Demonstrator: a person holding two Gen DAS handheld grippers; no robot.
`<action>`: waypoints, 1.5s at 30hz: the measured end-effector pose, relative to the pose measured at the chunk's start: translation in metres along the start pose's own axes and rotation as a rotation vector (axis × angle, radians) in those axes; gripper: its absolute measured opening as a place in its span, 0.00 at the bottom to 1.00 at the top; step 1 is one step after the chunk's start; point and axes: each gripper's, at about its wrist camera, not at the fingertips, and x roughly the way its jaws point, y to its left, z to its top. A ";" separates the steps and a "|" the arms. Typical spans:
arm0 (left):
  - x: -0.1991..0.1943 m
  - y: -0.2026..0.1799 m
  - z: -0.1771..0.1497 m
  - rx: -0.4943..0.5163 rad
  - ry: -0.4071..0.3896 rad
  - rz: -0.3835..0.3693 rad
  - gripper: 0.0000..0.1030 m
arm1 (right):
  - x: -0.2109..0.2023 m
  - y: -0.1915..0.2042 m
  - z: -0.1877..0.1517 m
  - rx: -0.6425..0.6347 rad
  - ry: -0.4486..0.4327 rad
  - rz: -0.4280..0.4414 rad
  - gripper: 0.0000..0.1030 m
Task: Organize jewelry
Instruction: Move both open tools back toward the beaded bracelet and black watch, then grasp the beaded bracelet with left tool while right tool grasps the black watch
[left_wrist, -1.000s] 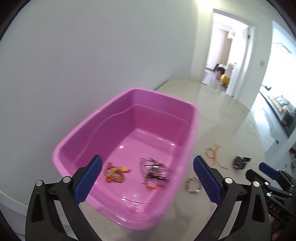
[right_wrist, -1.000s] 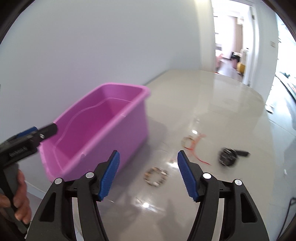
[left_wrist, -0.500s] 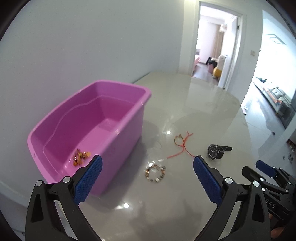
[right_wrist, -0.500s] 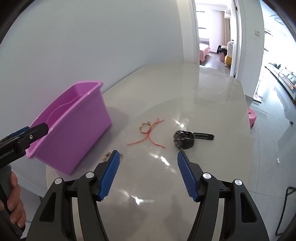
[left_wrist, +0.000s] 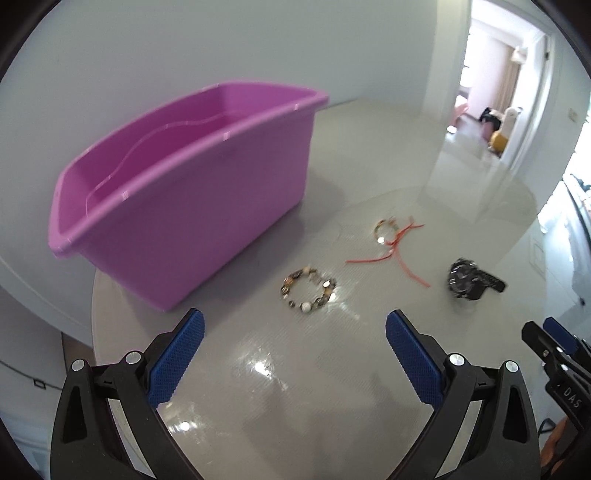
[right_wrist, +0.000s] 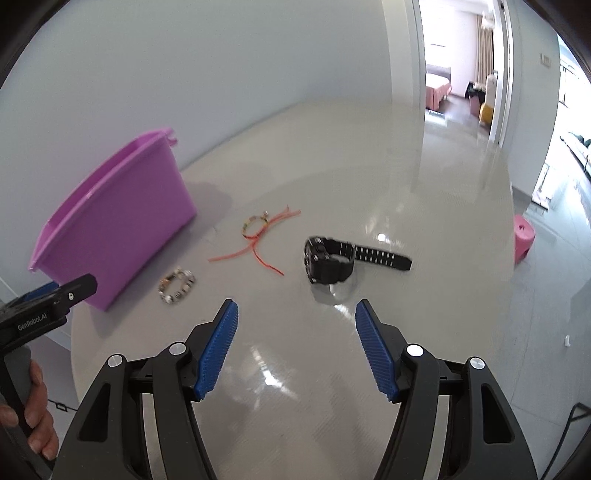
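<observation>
Left gripper (left_wrist: 293, 354): black plastic arms, triangular cut-outs, silver round screws at pivots, blue ribbed pads (left_wrist: 173, 360) on the fingers. Right gripper (right_wrist: 296, 349): same build, black frame, four silver screws, blue ribbed pads (right_wrist: 218, 350). White "GenRobot.AI" lettering on left gripper's side at 9 o'clock in right view; "DAS" on right gripper at 4 o'clock in left view.

"GenRobot.AI" on the left tongs (right_wrist: 55, 299); "DAS" (partial) on the right tongs (left_wrist: 554, 354).
</observation>
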 end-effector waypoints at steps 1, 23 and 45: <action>0.008 0.000 -0.002 0.000 0.005 0.009 0.94 | 0.008 -0.001 -0.001 0.000 0.012 -0.003 0.62; 0.138 -0.009 -0.015 -0.002 0.029 0.025 0.94 | 0.125 -0.010 0.002 0.013 -0.017 -0.109 0.62; 0.165 -0.005 -0.002 -0.033 0.053 0.024 0.94 | 0.164 -0.019 0.023 0.027 0.010 -0.195 0.65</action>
